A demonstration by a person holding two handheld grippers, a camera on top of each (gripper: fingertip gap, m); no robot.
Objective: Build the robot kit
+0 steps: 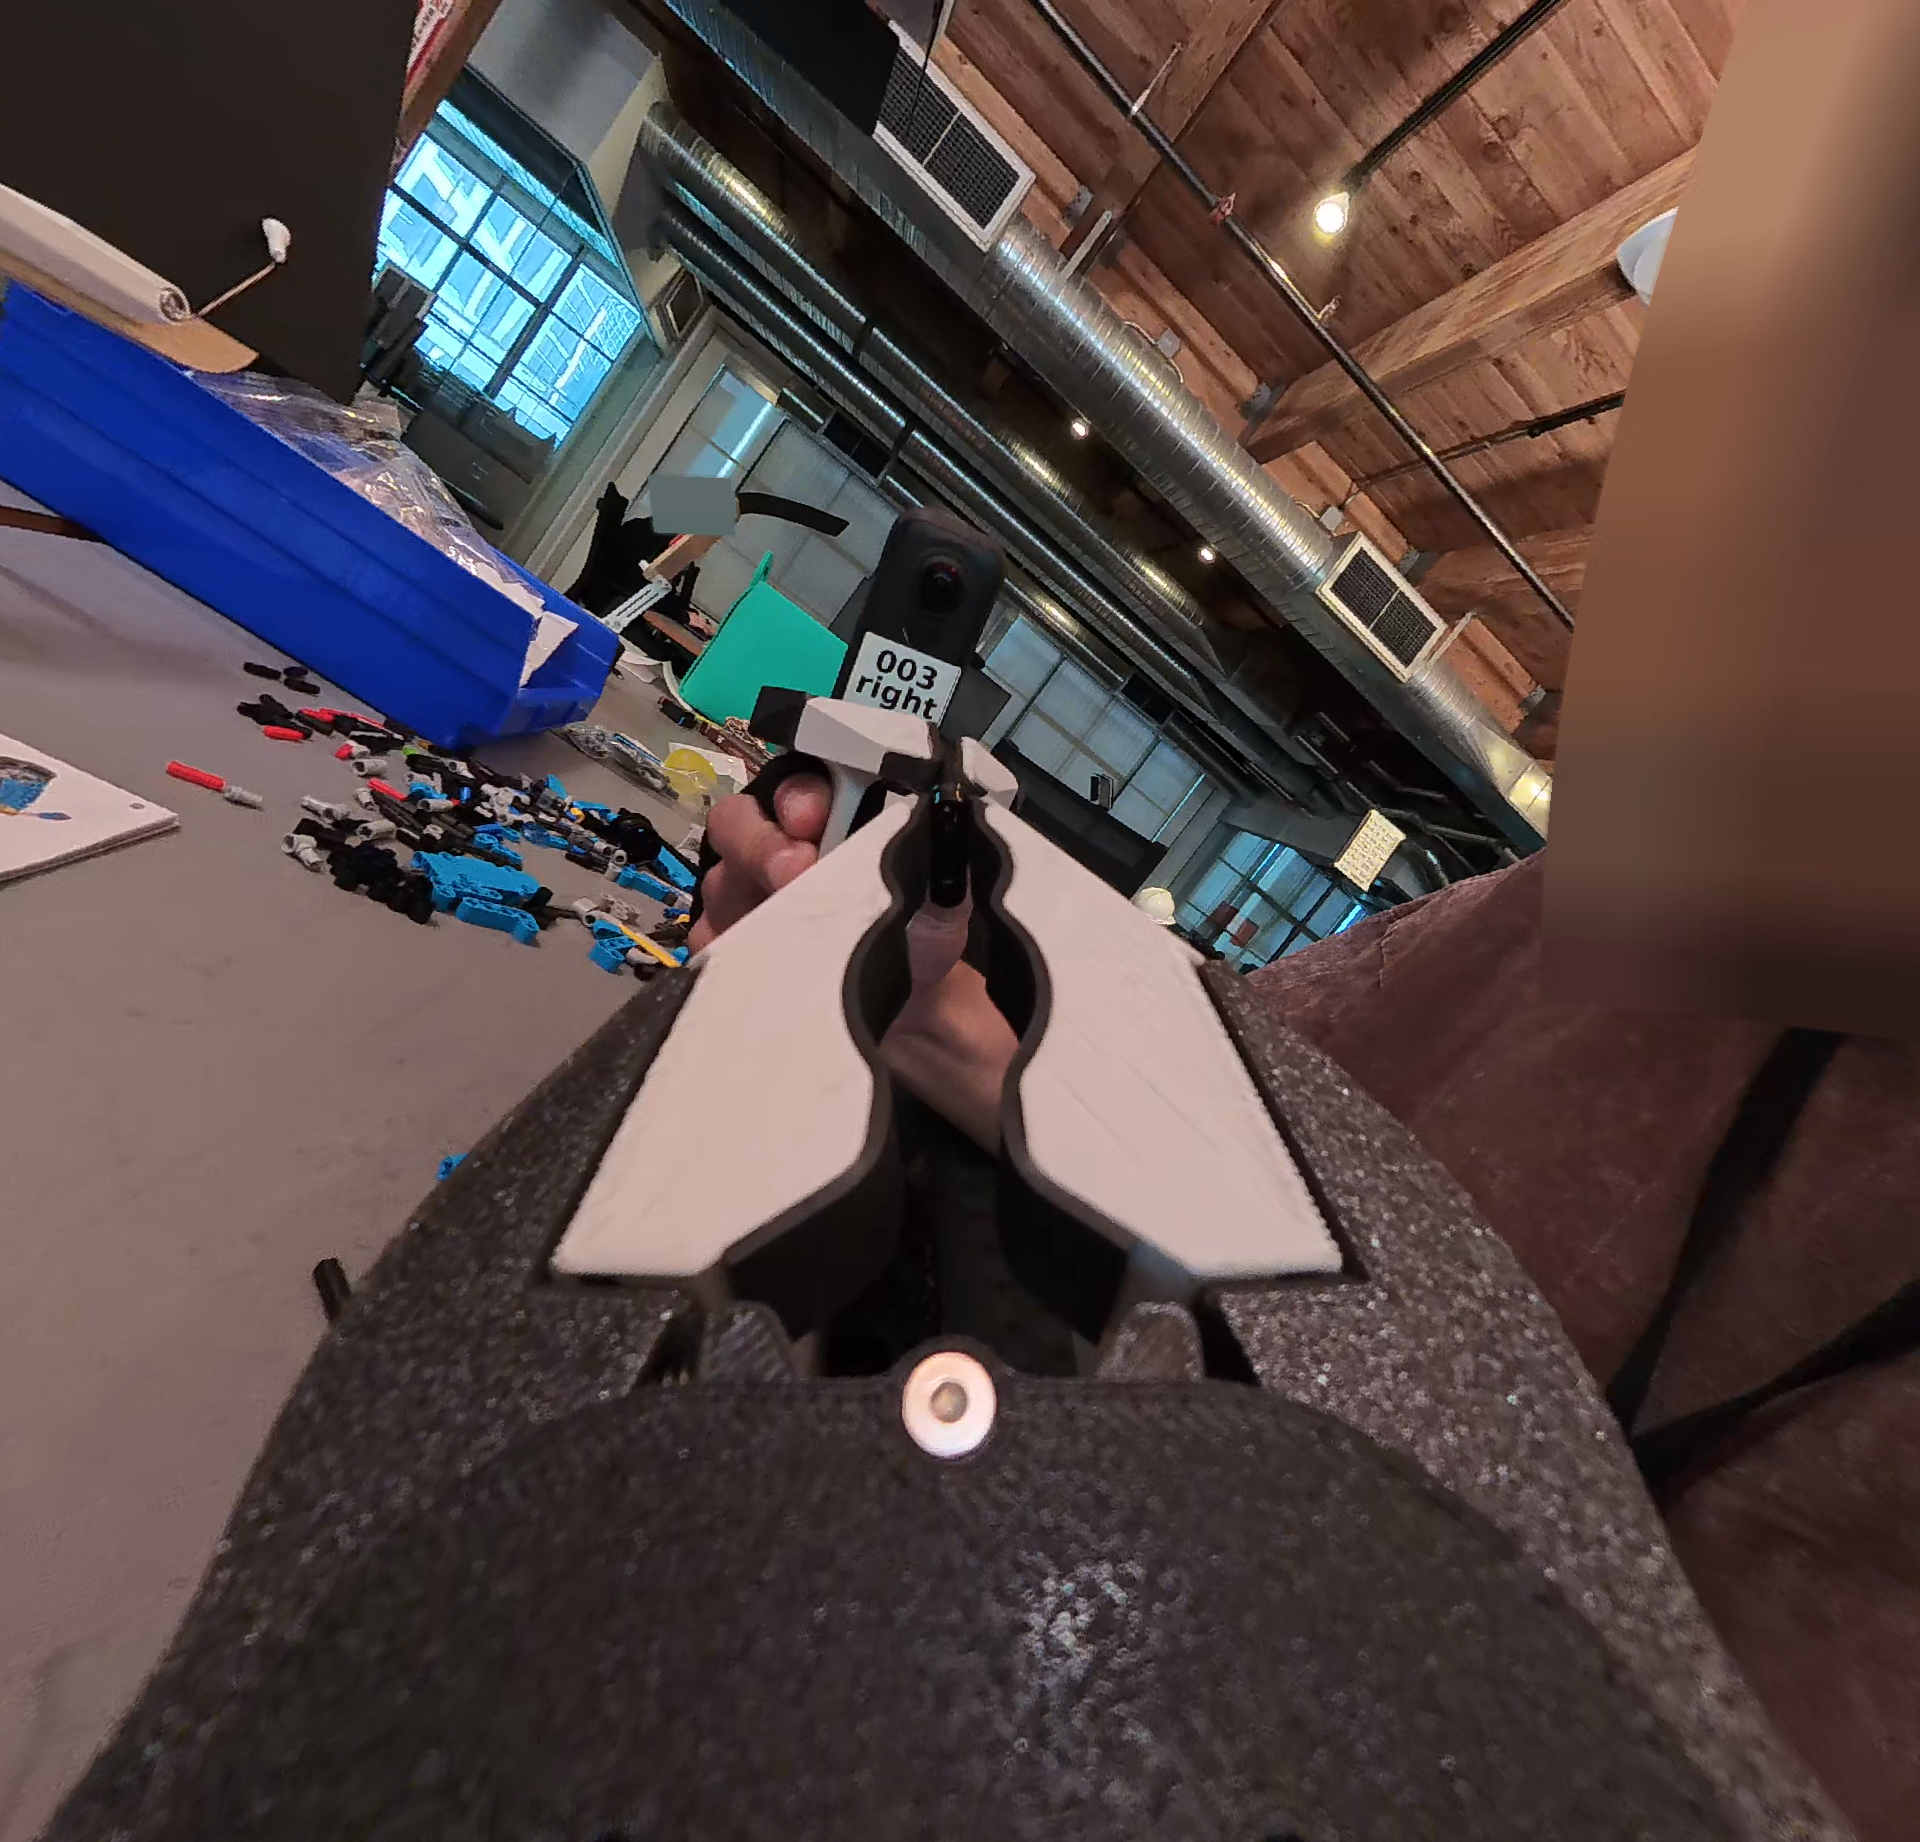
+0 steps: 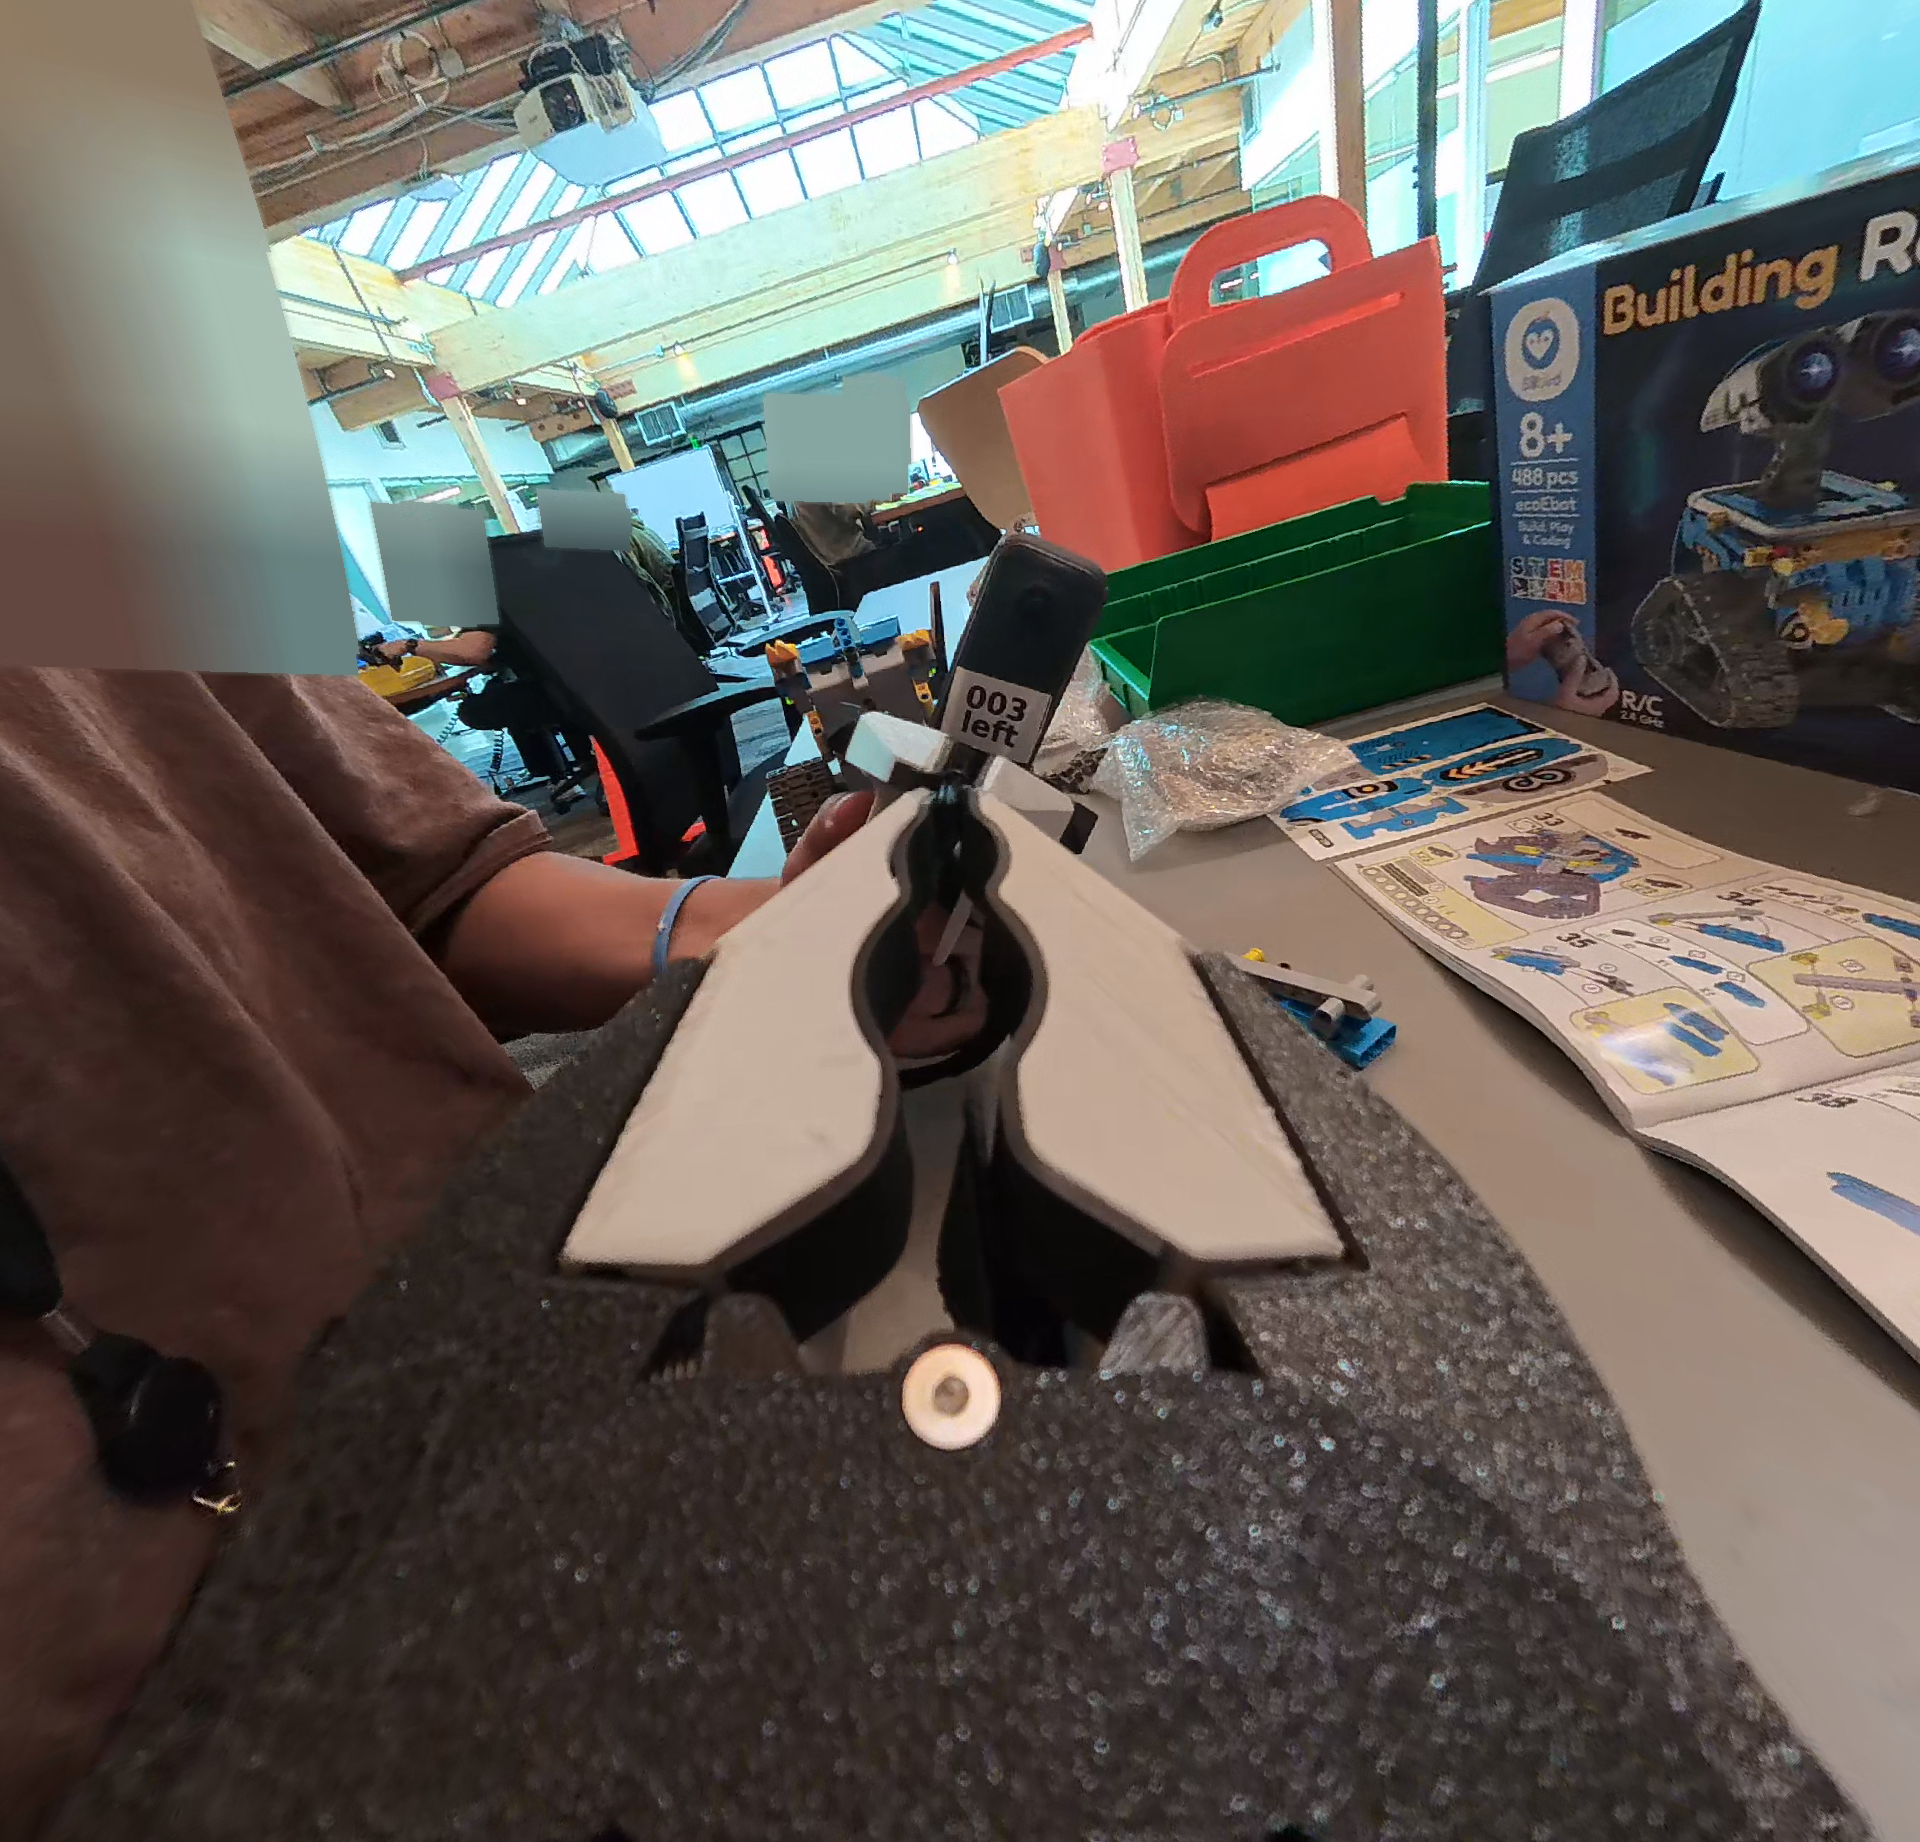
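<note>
While tip to tip, left gripper [image 1: 943, 805], right gripper [image 2: 948, 795], both pinching small black part [image 1: 945, 857].

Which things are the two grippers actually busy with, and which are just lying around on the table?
In the grippers: left gripper and right gripper, tips meeting, both pinching a small black plastic piece.
Lying about: scattered blue, black and red plastic bricks; blue plastic bin; open paper instruction booklet; green plastic bin; printed cardboard box.

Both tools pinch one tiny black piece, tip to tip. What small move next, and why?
Probably ease the left tool straight toward the right tool: both pinch the small black piece, tips nearly touching, so a short push seems enough.
</note>
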